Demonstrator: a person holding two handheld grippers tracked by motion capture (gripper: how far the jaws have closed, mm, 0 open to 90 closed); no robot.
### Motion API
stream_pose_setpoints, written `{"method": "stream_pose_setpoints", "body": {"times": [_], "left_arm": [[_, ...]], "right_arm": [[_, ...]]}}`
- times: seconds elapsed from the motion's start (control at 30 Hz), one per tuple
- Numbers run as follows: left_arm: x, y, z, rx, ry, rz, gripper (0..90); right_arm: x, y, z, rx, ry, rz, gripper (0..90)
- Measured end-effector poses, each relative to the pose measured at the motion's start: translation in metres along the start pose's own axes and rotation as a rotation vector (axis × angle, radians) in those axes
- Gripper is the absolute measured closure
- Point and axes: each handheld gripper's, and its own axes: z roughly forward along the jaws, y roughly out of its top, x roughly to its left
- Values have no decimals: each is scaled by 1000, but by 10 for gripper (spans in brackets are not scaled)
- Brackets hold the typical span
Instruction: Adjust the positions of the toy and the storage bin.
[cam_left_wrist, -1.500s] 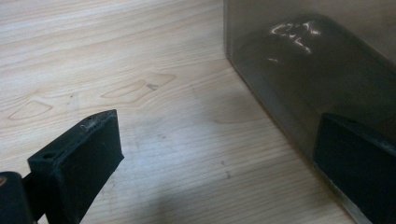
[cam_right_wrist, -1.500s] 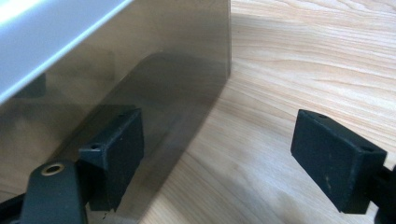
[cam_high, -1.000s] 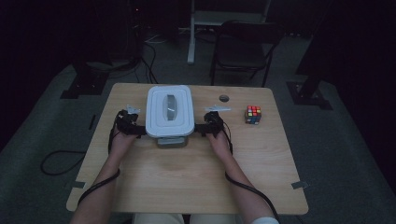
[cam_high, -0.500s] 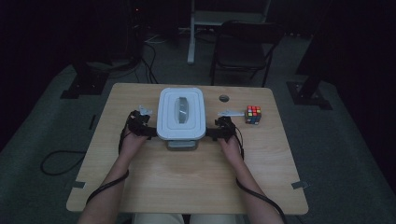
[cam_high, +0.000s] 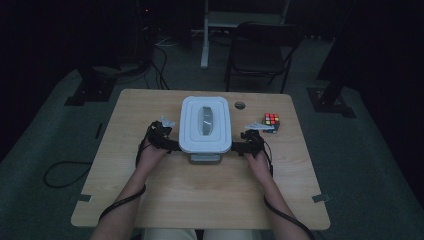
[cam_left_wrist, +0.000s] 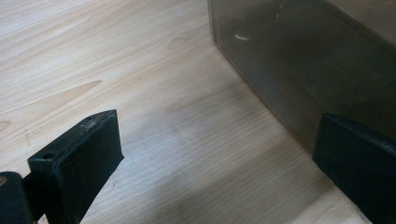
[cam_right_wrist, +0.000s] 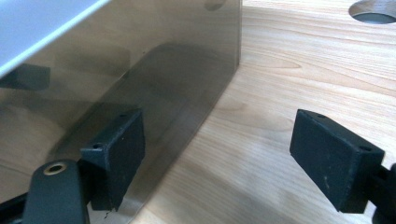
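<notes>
My left tongs (cam_high: 172, 145) and right tongs (cam_high: 239, 148) both stand wide, flanking the lidded box (cam_high: 205, 124) mid-tabletop (cam_high: 150, 200), each with only one pad against its wall. With nothing clamped, I judge uneven pressing could slew the box or skid it toward the cube (cam_high: 271, 119) beyond.

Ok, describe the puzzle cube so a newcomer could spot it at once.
Start at the wooden table and find the lidded white container in its middle. The puzzle cube sits to its right, near the far right corner. It is the small many-coloured thing there.
</notes>
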Motion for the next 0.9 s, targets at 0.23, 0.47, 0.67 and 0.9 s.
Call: {"method": "stream_pose_setpoints", "body": {"times": [0.23,0.47,0.67,0.9], "left_arm": [[1,-3,7,13,-62,14,19],[14,-5,17,13,-75,-49,19],[28,0,22,-9,-78,-108,19],[33,9,28,-12,-48,-90,19]], "right_arm": [[-8,-10,-6,-30,4,6,139],[-22,-14,0,-8,-58,14,141],[-26,-5,11,2,-84,-7,140],[-32,9,27,-13,-111,16,140]]}}
